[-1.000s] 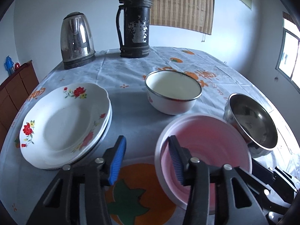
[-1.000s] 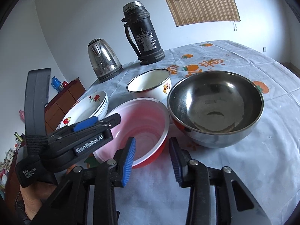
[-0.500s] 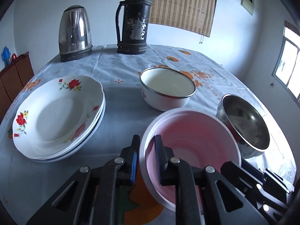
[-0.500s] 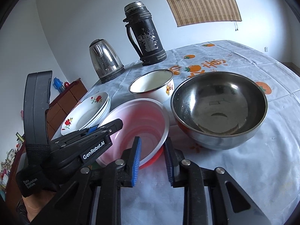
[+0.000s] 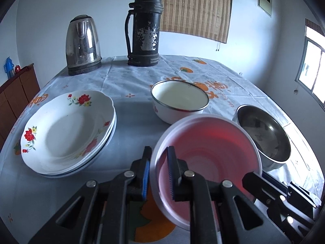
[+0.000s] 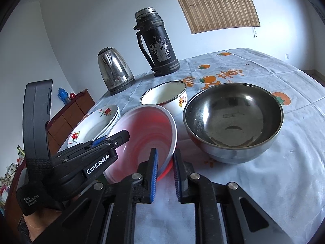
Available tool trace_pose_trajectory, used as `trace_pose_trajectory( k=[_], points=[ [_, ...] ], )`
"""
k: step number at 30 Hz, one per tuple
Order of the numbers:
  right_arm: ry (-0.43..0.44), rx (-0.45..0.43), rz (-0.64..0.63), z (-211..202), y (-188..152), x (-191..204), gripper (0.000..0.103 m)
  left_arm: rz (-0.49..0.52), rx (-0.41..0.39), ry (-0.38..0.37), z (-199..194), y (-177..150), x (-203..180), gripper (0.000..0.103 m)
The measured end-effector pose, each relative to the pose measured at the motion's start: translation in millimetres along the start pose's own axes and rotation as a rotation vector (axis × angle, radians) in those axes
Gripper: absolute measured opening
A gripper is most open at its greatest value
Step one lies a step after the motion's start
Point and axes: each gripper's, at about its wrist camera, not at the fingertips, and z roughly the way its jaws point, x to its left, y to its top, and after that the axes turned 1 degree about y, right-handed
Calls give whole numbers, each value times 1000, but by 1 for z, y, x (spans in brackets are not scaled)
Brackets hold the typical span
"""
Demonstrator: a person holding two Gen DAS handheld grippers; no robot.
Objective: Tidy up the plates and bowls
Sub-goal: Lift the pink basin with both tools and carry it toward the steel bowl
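Pink bowl (image 5: 209, 152): translucent pink inside, pale rim, red underside seen in right wrist view (image 6: 142, 138). It sits tilted, lower centre of both frames, on the surface (image 5: 132, 111) w/ white cloth and orange fruit print.

Left hand-held gripper (image 5: 158, 174): bottom centre of left view, angled down. Jaws narrow, clamped on the bowl's near-left rim; one blue pad outside the wall, one inside. In right view it shows at lower left (image 6: 105, 142), a bit of the person's hand under it at the bottom-left corner.

Right hand-held gripper (image 6: 164, 172): bottom centre of right view, angled down. Jaws have just been closing, now narrow, w/ the bowl's near-right rim between the pads; left pad inside, right pad outside.

Other bowls: steel bowl (image 6: 233, 122) just right of pink one; white enamel bowl (image 5: 179, 101) just behind it. Floral plates (image 5: 67, 130) stacked at left, apart from bowls. Kettle (image 5: 83, 44) and black flask (image 5: 145, 28) at back, upper centre.
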Motion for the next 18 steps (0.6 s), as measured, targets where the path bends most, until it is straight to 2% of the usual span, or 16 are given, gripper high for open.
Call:
trace_pose_trajectory(
  k=[18],
  points=[
    [-3, -37, -20, -10, -1, 3, 14, 10, -56, 13, -13, 1, -3, 14]
  ],
)
